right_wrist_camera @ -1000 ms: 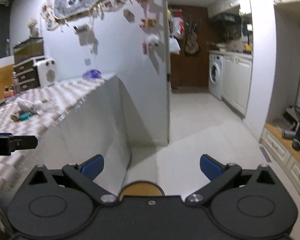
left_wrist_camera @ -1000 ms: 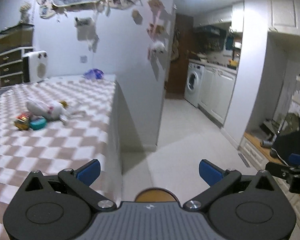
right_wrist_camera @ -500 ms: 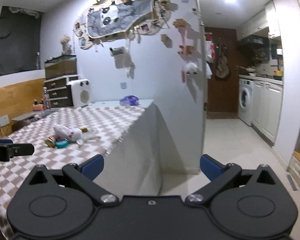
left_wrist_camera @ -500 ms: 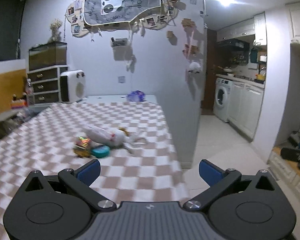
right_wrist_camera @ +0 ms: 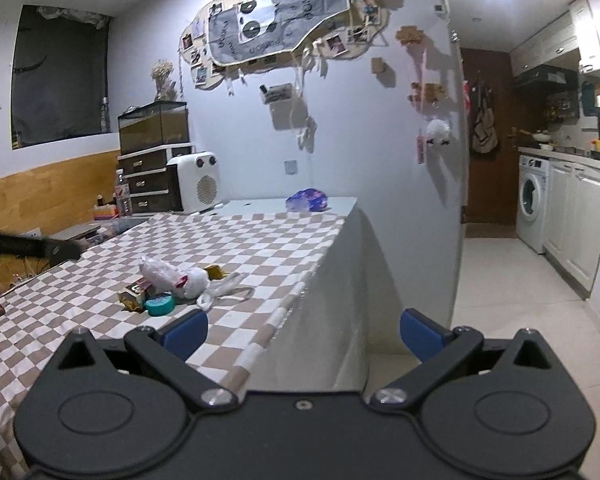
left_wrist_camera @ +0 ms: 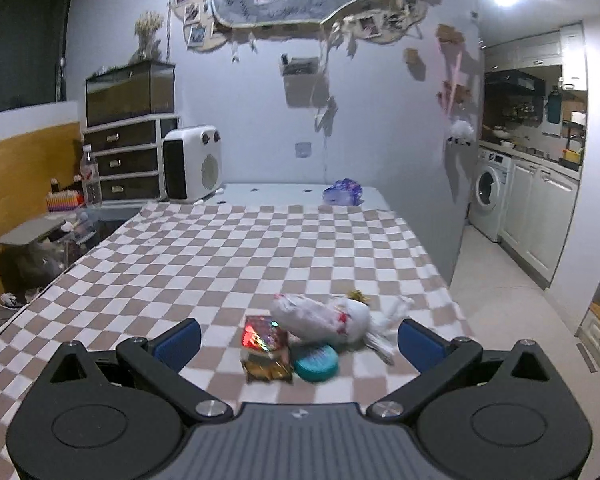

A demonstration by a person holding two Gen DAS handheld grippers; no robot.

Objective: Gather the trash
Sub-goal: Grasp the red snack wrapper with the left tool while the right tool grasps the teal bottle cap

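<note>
A small heap of trash lies near the right edge of the checkered table (left_wrist_camera: 188,264): a crumpled white plastic bag (left_wrist_camera: 324,318), a shiny snack wrapper (left_wrist_camera: 265,346), a teal round lid (left_wrist_camera: 315,365) and a small gold scrap (left_wrist_camera: 358,295). My left gripper (left_wrist_camera: 298,342) hovers just in front of the heap, open, nothing between its blue pads. In the right wrist view the same bag (right_wrist_camera: 176,276), wrapper (right_wrist_camera: 134,294) and lid (right_wrist_camera: 160,305) lie to the left of my right gripper (right_wrist_camera: 304,330), which is open and empty over the table's corner.
A purple bag (left_wrist_camera: 343,193) lies at the table's far end beside a white heater (left_wrist_camera: 192,168). Drawers with a glass tank (left_wrist_camera: 130,94) stand at the back left. To the right, tiled floor (right_wrist_camera: 520,300) runs to a kitchen with a washing machine (right_wrist_camera: 532,210). The left gripper (right_wrist_camera: 28,246) shows as a dark bar at left.
Both views have swung left from the hallway floor onto the table. The trash heap has come from far left to just ahead of my left gripper. Both grippers stayed open.
</note>
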